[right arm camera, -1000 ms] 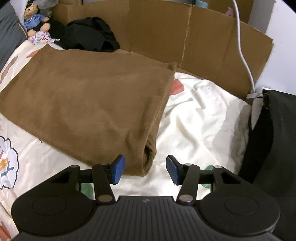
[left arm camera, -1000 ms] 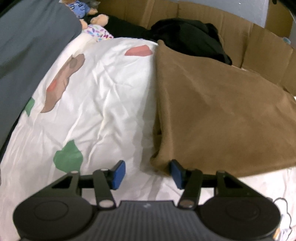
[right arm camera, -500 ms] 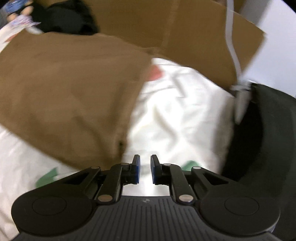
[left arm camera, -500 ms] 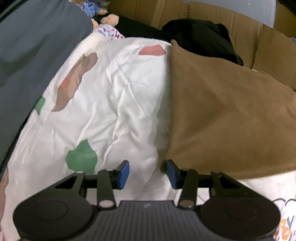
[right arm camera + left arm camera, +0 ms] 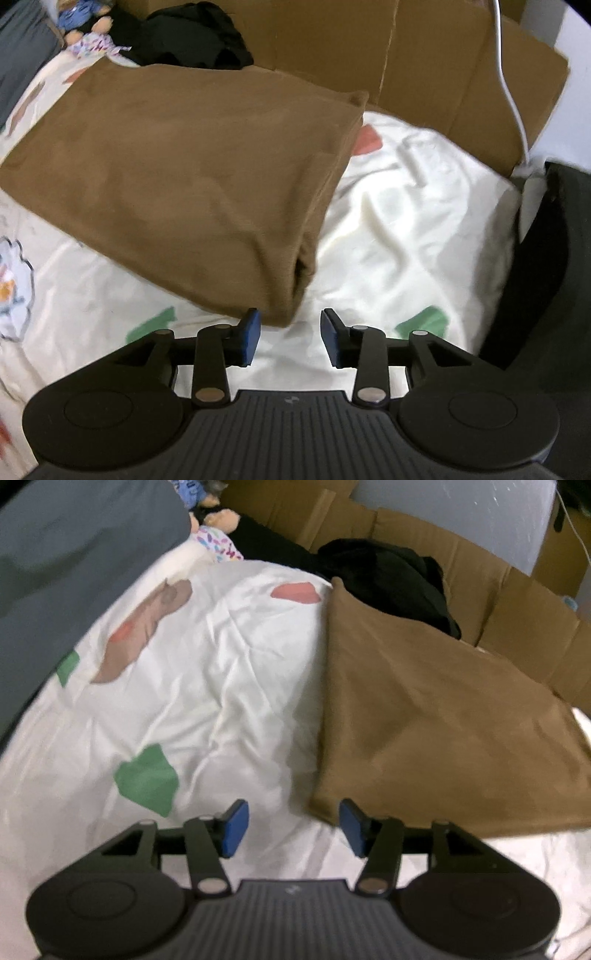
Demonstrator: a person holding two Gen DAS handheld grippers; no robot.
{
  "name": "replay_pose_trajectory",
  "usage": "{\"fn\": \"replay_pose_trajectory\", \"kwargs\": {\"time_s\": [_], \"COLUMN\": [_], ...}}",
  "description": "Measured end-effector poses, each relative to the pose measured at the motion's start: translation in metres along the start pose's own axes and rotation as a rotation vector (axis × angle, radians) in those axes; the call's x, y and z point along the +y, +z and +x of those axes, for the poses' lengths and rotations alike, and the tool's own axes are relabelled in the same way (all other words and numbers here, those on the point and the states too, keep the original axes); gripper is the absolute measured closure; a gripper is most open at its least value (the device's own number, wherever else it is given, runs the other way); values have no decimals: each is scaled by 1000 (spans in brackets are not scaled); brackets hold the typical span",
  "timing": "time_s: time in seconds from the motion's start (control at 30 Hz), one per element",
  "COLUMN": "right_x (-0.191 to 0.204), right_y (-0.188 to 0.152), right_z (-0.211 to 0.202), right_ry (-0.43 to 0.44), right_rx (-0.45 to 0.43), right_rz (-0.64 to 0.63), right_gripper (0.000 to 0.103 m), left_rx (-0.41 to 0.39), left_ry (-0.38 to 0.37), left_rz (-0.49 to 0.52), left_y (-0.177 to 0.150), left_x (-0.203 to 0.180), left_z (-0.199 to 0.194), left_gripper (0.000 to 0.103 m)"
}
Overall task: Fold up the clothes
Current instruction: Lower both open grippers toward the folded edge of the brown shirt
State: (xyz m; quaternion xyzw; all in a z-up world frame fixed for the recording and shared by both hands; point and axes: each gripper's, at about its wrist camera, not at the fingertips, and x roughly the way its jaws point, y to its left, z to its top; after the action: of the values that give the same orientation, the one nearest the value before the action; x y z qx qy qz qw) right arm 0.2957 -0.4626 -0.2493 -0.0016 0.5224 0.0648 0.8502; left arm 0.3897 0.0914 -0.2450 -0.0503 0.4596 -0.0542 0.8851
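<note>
A folded brown fleece garment (image 5: pixel 192 177) lies on a white patterned bedsheet (image 5: pixel 207 709). The left gripper (image 5: pixel 293 827) and right gripper (image 5: pixel 290 336) hover at its near corners, jaws opening, pinching nothing.

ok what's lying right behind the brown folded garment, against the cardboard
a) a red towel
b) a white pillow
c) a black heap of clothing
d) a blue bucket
c: a black heap of clothing sits just past the brown garment's far edge, in front of the cardboard.
</note>
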Motion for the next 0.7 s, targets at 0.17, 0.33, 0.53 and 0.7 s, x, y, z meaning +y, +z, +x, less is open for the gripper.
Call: {"fn": "replay_pose_trajectory", "kwargs": {"time_s": [0.17,0.33,0.53,0.7], "right_x": [2,-3,-2,-2], "right_y": [-3,-2,-3,-1], "right_z": [5,14,23,24], "right_ry": [46,38,9,-43], "right_rx": [4,19,66,71], "right_rz": [45,104,97,130], "right_gripper": [63,64,91,86], "left_rx": [6,23,38,41], "left_ry": [-5,-14,44,54], "left_rz": [-11,-61,-13,-36], "left_y": [0,2,5,9], "left_x": [-1,0,-9,-5], "left_z": [5,16,29,31], "left_gripper": [46,47,73,78]}}
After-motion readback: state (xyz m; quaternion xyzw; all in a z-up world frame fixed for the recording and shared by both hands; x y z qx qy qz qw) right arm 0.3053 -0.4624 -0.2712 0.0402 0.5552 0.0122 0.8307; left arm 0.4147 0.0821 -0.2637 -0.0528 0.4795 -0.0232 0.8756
